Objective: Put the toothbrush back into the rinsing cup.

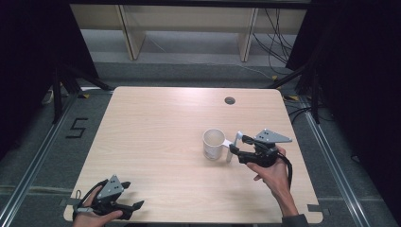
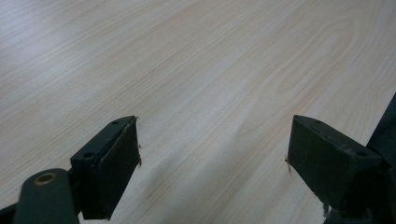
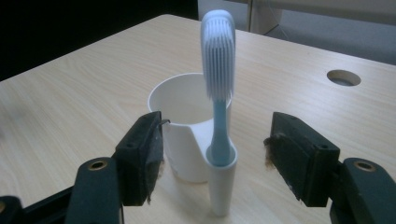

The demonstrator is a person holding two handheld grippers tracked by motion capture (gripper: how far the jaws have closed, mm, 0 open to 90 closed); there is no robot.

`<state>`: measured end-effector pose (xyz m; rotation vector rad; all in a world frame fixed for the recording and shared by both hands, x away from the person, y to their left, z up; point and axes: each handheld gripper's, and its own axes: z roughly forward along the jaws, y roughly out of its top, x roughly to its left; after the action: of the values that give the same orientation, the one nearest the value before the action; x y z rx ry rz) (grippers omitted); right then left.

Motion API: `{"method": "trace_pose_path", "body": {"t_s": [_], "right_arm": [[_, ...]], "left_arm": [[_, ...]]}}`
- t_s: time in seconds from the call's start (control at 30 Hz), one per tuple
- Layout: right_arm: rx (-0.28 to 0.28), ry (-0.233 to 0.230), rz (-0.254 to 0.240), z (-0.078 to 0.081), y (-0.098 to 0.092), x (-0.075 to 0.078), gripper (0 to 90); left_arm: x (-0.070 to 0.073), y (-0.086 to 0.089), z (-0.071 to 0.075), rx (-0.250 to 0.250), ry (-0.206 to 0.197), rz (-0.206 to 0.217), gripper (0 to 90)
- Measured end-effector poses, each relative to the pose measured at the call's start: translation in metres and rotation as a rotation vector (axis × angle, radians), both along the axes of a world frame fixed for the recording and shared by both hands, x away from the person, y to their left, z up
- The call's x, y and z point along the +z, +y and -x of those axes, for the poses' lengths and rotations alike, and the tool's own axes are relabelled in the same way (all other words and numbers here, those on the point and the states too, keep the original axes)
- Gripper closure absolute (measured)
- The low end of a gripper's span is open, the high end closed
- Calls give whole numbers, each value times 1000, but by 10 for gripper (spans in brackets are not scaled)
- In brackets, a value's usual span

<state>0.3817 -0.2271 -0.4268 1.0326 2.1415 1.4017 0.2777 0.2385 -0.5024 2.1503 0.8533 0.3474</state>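
Your toothbrush (image 3: 217,79) stood upright in the cup's (image 1: 213,144) side holder, right of frame centre. Your right gripper (image 3: 215,156) had fingers spread around it; your left gripper (image 2: 212,163) idled, spread. Placement looked done.

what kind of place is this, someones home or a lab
Most likely a lab or recording room, not a home: black curtains flank a bare wooden table, loose cables trail on the floor, and a number five is taped beside the table.
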Motion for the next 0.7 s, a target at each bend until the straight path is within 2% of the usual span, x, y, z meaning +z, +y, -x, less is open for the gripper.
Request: {"method": "trace_pose_path", "body": {"t_s": [0.03,0.07,0.13,0.2,0.27,0.43,0.47,0.5,0.53,0.57,0.63,0.67,0.7], "right_arm": [[-10,22,3,3,-1,1,353],[-10,13,10,3,-2,1,347],[-25,33,-14,7,-2,0,346],[-27,19,9,9,-6,-1,336],[-40,50,4,14,-7,-1,309],[-41,40,17,16,-10,-4,290],[-50,74,1,19,-9,-7,275],[-46,52,10,18,-10,-8,272],[-46,52,10,18,-10,-8,272],[-46,77,15,21,-11,-9,272],[-45,70,9,21,-11,-11,260],[-43,82,7,22,-11,-11,256],[-53,94,-3,24,-10,-12,255]], "left_arm": [[0,0,0,1,0,1,161],[0,0,0,1,-1,2,161],[0,0,0,0,-2,2,161],[0,0,-1,1,1,2,160],[0,0,-1,5,1,4,161],[1,0,-1,4,3,4,161],[0,0,-1,6,4,4,161],[0,0,-1,6,4,0,161],[0,0,-1,6,4,0,160],[1,0,-1,3,0,1,160],[1,0,-1,-3,-2,6,161],[0,-2,-1,3,-6,10,161],[1,-1,-1,-10,-3,3,161]]}}
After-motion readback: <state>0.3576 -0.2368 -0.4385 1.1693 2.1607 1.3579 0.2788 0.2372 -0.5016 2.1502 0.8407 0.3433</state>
